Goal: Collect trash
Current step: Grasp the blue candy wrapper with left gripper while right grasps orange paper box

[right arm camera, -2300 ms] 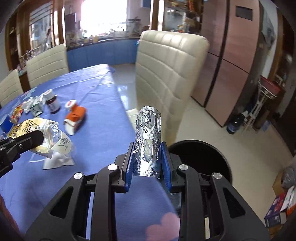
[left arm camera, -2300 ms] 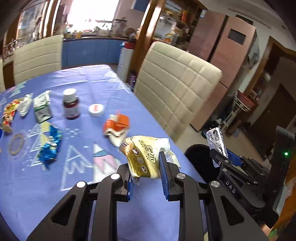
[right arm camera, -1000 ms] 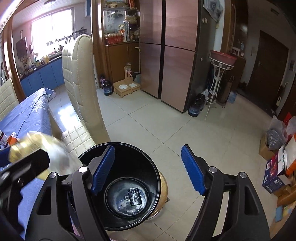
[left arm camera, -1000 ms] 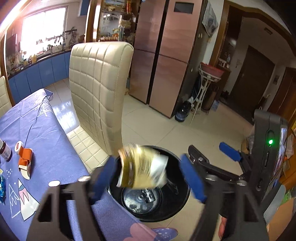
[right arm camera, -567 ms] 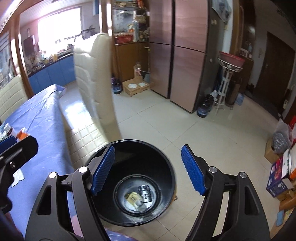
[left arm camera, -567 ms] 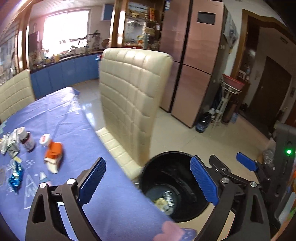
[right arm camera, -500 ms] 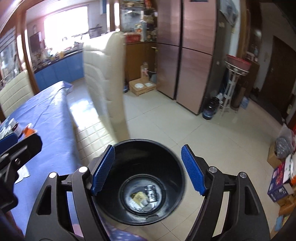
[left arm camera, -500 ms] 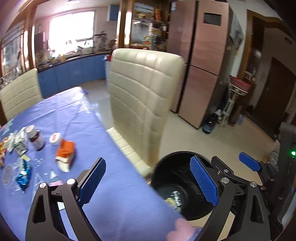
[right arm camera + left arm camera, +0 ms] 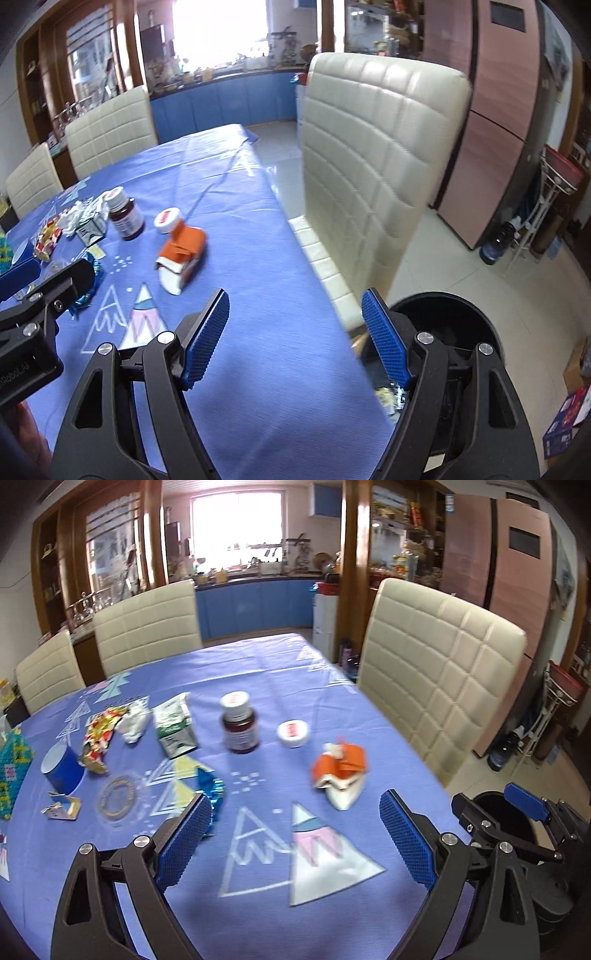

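Plainly, both grippers carry nothing and are pointed over the table, so the step in hand looks like the reach for more trash. In the left wrist view the left gripper [image 9: 295, 834] has its blue pads spread wide with nothing between them, low in the frame over the blue tablecloth [image 9: 258, 904]. The right gripper [image 9: 295, 336] is likewise spread and empty in its own view, low centre, with the black bin [image 9: 461, 325] at lower right on the floor beside the cream chair [image 9: 376, 147]. A scrap or two shows at the bin's bottom — too small to name.

The litter is all toward the middle and left of the left view. Nearest is the crumpled orange-and-white carton [image 9: 341, 771], right of centre, just beyond the left gripper's right pad. A blue foil wrapper [image 9: 210, 794] lies just past the left pad's tip. Farther up sit a green-and-white packet [image 9: 173, 727], a red-and-yellow wrapper [image 9: 101, 731] and a white tissue wad [image 9: 135, 723], at centre left. The brown bottle [image 9: 239, 725] and white cap [image 9: 293, 733] stand in mid frame — whether they count as trash I cannot say.

My reading: the next move calls for lowering one gripper onto the carton, pads astride its bulk, and the other onto the foil wrapper, which is thin and flat, so the pads would need to come down close to the cloth to pinch it.
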Tool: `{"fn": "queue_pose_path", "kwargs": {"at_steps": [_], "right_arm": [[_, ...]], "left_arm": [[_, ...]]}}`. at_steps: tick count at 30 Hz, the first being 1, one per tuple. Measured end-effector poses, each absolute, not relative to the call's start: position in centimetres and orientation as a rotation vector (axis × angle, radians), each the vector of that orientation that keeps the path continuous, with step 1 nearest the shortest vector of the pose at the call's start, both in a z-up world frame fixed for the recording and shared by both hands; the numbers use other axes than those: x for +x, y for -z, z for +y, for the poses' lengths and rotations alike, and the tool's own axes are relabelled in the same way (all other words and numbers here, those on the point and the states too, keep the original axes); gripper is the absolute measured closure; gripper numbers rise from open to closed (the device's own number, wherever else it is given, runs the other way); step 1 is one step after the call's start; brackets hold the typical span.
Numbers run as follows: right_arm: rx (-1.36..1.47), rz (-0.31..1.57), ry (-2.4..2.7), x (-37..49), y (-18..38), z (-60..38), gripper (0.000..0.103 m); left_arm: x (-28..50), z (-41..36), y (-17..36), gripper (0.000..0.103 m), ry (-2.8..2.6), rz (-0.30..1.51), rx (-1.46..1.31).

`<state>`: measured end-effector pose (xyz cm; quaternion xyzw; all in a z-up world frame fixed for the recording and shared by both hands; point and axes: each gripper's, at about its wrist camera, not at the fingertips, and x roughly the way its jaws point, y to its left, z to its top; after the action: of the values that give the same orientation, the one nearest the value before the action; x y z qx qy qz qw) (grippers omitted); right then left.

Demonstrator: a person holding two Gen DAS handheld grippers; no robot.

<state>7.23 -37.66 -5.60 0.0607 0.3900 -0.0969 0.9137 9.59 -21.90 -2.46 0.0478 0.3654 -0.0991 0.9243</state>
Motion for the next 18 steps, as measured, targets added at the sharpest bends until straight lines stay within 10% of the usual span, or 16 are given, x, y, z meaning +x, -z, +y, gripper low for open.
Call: {"fn": "queue_pose_path", "kwargs": {"at_steps": [18], "right_arm": [[0.048,0.905,0.131,15.7,8.2,-30.7,0.029]], "left_arm": [[15.4,-14.0,7.6,0.013,0.111,0.850,0.134]]}}
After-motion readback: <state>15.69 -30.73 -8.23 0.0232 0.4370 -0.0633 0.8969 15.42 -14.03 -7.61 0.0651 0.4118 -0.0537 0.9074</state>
